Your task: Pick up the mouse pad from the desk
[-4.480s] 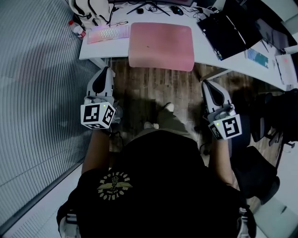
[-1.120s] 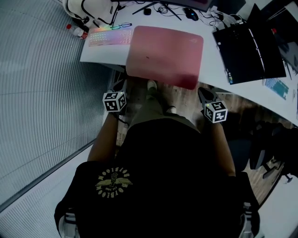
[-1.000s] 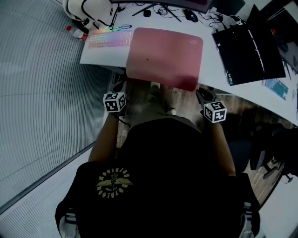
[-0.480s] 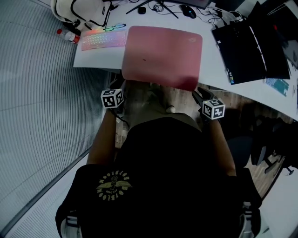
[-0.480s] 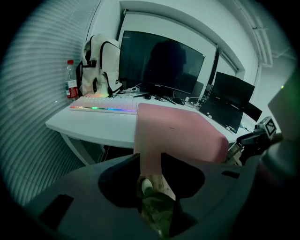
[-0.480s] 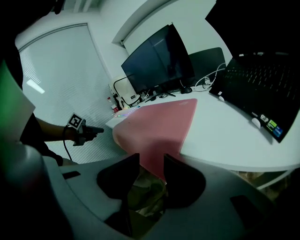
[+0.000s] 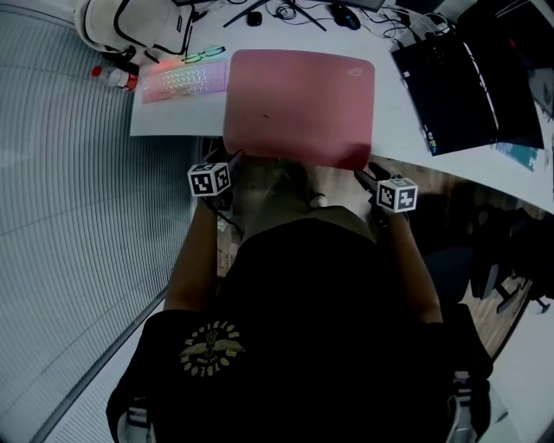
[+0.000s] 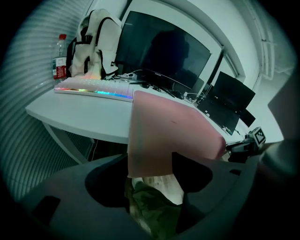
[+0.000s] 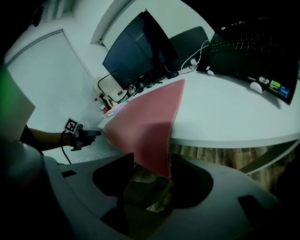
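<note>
Grippers' move: against the earliest head view, the left gripper (image 7: pixel 232 160) and the right gripper (image 7: pixel 363 177) have been brought from low beside the person's waist up to the near edge of the mouse pad (image 7: pixel 299 104).
Left gripper: its jaws are being opened and stand wide; the left near corner of the pad hangs between them, and no pressing by the pads is seen.
Right gripper: its jaws are also being opened, wide; the right near corner is seen between them, not yet squeezed.
Mouse pad: it lies flat on the desk (image 7: pixel 177 117), and its near strip overhangs the front edge and droops a little.
Keyboard (image 7: pixel 183 80): it is placed just beside the pad's left edge; whether it touches cannot be told.
Cables (image 7: pixel 299 13): they are spread near the far edge of the pad.
Risk 1: if only the thin corners are caught, the limp pad may be pulled out of the jaws when it is raised.
Risk 2: if 1 side is raised before the other, the pad may be twisted and may slip.
Risk 3: if the pad is dragged instead of lifted, the keyboard or the cables may be pushed.
</note>
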